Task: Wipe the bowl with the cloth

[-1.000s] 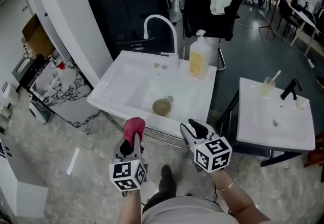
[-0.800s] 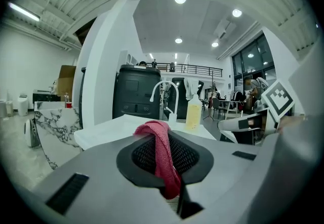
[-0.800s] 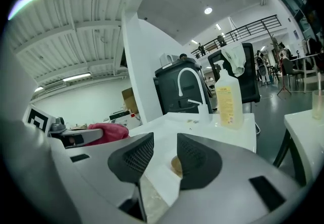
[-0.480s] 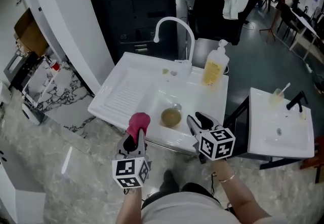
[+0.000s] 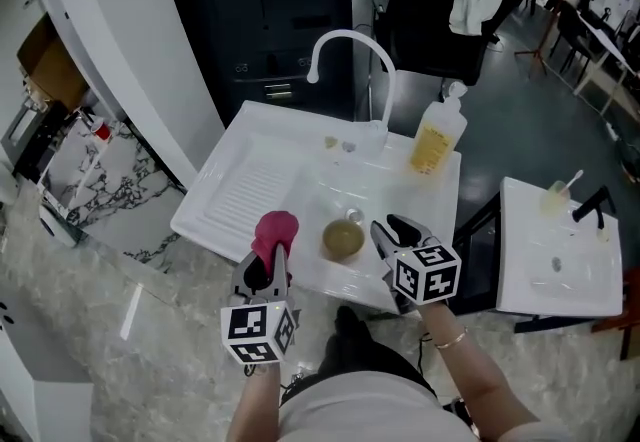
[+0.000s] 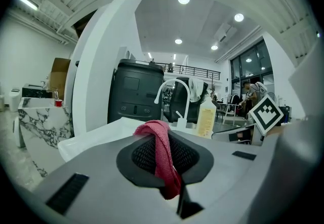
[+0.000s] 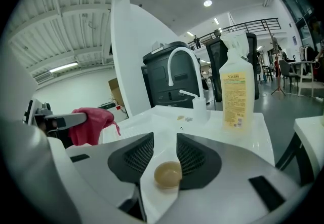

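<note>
Cloth held ready at the near edge of the sink.
Left gripper has its jaws clenched on the cloth; right gripper is released and empty. The bowl sits in the sink basin. Steadying its rim with the right first should help. Tap and soap bottle at the sink's back leave room.

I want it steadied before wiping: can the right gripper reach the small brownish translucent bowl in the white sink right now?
Probably yes. The right gripper, jaws apart, hovers near the small brownish translucent bowl, which lies in the basin of the white sink; nothing stands between them.
</note>
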Demonstrator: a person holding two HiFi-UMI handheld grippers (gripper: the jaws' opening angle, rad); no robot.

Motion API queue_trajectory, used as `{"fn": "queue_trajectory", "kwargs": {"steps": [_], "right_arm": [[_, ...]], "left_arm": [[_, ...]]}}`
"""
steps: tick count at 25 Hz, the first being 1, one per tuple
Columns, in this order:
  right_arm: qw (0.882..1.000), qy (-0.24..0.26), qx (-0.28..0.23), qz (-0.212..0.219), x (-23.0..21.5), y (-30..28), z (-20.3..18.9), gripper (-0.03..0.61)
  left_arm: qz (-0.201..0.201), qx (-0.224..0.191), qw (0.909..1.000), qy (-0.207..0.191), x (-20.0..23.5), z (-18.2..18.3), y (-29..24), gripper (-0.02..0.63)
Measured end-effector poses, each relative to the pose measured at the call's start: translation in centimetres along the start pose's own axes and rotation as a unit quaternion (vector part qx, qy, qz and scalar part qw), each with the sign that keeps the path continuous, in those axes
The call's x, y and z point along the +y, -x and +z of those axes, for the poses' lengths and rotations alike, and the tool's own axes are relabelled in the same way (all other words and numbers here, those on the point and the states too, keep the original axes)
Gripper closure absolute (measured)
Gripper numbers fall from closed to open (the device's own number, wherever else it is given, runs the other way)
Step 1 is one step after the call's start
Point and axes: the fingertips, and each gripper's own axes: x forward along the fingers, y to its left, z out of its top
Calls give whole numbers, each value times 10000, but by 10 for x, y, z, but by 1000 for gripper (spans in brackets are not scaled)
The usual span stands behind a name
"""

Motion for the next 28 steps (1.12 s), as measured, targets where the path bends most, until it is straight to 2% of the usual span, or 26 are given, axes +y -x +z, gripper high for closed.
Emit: {"fn": "queue_trajectory", "kwargs": {"steps": [7, 13, 28], "right_arm": [[9995, -43, 294, 65, -24, -49, -4, 437], [9976, -29, 681, 135, -41, -90, -19, 436], [9805, -208, 1947, 165, -77, -174, -110, 431]], "left_arm": [[58, 39, 10000, -54, 13, 12, -44, 571], [135, 189, 9997, -24, 23, 7, -78, 571], [381, 683, 9968, 135, 52, -21, -134, 570]]}}
